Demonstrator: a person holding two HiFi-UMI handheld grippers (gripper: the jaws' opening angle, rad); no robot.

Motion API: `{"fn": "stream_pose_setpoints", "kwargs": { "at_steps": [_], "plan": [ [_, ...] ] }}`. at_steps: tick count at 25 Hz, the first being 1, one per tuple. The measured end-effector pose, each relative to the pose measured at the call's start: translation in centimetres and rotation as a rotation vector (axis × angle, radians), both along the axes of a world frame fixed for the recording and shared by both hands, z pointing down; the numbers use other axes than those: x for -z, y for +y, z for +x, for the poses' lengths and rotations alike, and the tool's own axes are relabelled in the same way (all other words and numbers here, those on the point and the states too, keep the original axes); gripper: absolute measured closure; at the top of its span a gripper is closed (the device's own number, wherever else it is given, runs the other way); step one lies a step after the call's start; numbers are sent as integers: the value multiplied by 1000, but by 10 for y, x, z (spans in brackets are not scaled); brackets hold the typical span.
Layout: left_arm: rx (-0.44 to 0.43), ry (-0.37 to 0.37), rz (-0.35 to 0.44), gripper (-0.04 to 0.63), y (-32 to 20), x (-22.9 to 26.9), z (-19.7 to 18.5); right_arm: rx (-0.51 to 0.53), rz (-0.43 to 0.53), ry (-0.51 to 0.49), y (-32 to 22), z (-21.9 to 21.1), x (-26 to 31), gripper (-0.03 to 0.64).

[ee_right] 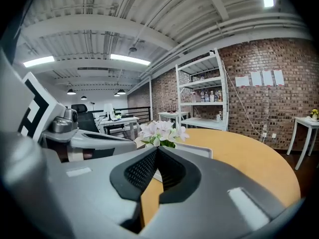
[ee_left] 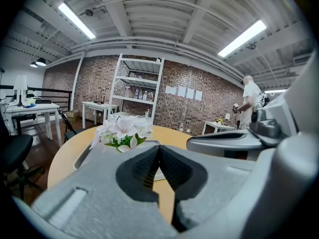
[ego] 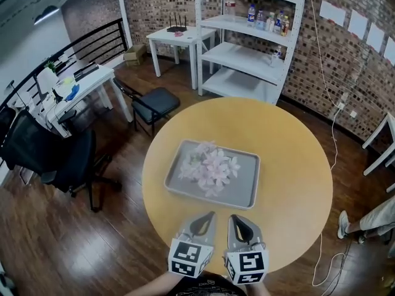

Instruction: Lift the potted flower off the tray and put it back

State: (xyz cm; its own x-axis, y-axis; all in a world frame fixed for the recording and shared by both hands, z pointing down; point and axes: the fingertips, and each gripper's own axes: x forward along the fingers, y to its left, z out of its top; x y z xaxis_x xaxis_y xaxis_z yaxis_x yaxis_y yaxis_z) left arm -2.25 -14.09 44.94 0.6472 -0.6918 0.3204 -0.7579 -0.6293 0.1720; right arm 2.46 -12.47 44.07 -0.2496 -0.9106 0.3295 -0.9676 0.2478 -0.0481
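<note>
Pale pink-white blossoms with green leaves on the potted flower (ego: pixel 210 167), a plain grey tray (ego: pixel 247 193), a honey-yellow table (ego: pixel 296 177). The left gripper (ego: pixel 211 214) and right gripper (ego: pixel 234 217) are light grey, with black textured pads and black-and-white square markers. Add a red-brown brick wall (ego: pixel 321 48), white shelving (ego: pixel 247 54) and a dark brown plank floor (ego: pixel 74 239).

Round wooden table (ego: pixel 296 177), light tan top. Directly on it: one grey rectangular tray (ego: pixel 247 187), near the middle, set slightly askew.
</note>
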Motion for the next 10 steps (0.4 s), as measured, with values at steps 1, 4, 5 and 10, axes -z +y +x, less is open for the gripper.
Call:
{"fn": "stream_pose_setpoints", "kwargs": {
  "at_steps": [1,4,5,10],
  "plan": [
    [6,-1,1,592,2,1,2,7,2,-3,1,2,1,617],
    [20,-6,8,592,6,3,8,29,6,-11,4,5,1,617],
    [23,-10,10,592,8,3,9,35,7,-13,5,6,1,617],
    [32,-20,8,592,16,0,13,53,11,-25,12,11,-1,617]
  ]
}}
